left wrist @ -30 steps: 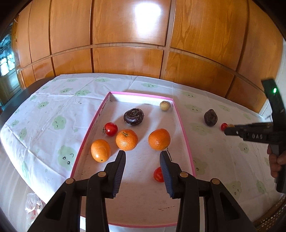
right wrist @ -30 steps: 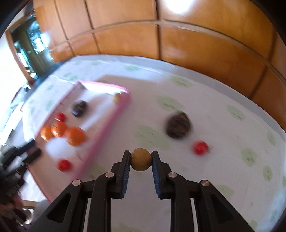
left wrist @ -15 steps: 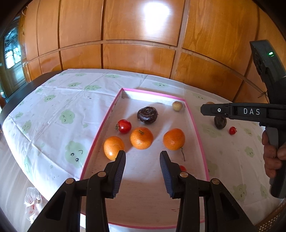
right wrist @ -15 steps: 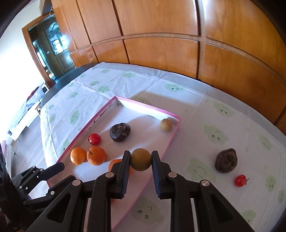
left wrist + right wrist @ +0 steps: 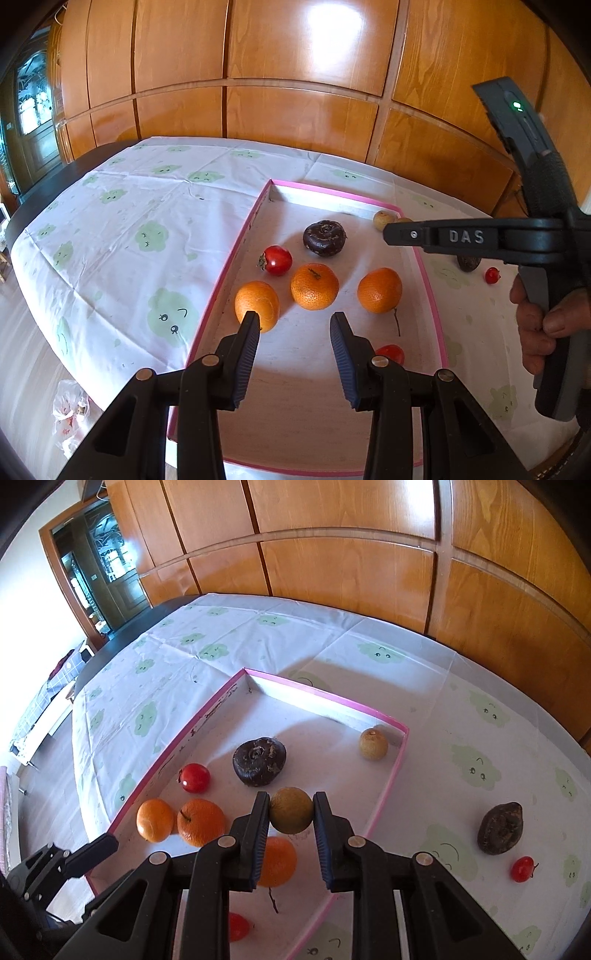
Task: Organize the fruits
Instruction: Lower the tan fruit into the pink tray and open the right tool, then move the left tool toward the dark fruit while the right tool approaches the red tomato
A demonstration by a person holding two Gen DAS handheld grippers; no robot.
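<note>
Longan (image 5: pixel 290 809), clamped in right gripper (image 5: pixel 290 812), is now carried over tray (image 5: pixel 325 693); release pending. Left gripper (image 5: pixel 293 328) is held part-open, empty.

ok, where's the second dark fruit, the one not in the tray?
On the tablecloth right of the pink-rimmed tray in the right wrist view: the dark wrinkled fruit, with a small red tomato just in front of it.

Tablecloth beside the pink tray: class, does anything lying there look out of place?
Yes. A dark brown fruit and a small red tomato lie on the tablecloth, outside the pink tray that holds the other fruit.
</note>
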